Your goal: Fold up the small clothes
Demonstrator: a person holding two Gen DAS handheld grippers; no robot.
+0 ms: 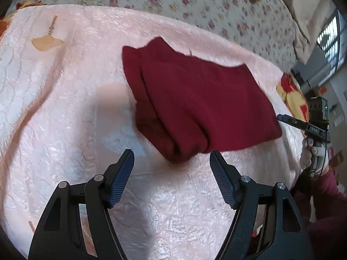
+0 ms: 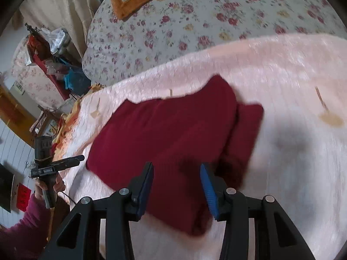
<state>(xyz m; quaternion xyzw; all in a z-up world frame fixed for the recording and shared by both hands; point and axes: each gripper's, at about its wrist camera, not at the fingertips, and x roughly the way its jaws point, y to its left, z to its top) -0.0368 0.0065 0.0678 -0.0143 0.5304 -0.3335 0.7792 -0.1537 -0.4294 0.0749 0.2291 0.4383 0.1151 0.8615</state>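
On the pink blanket [image 1: 65,108] lies the garment [image 1: 195,99], already folded into a thick dark-red wad. I judge one more fold or a tidy-up remains. Both grippers gape empty: left gripper [image 1: 172,162] just short of the wad, right gripper [image 2: 176,171] above it. Next I must pinch an edge. Only my right view shows the cluttered shelf [image 2: 47,60].
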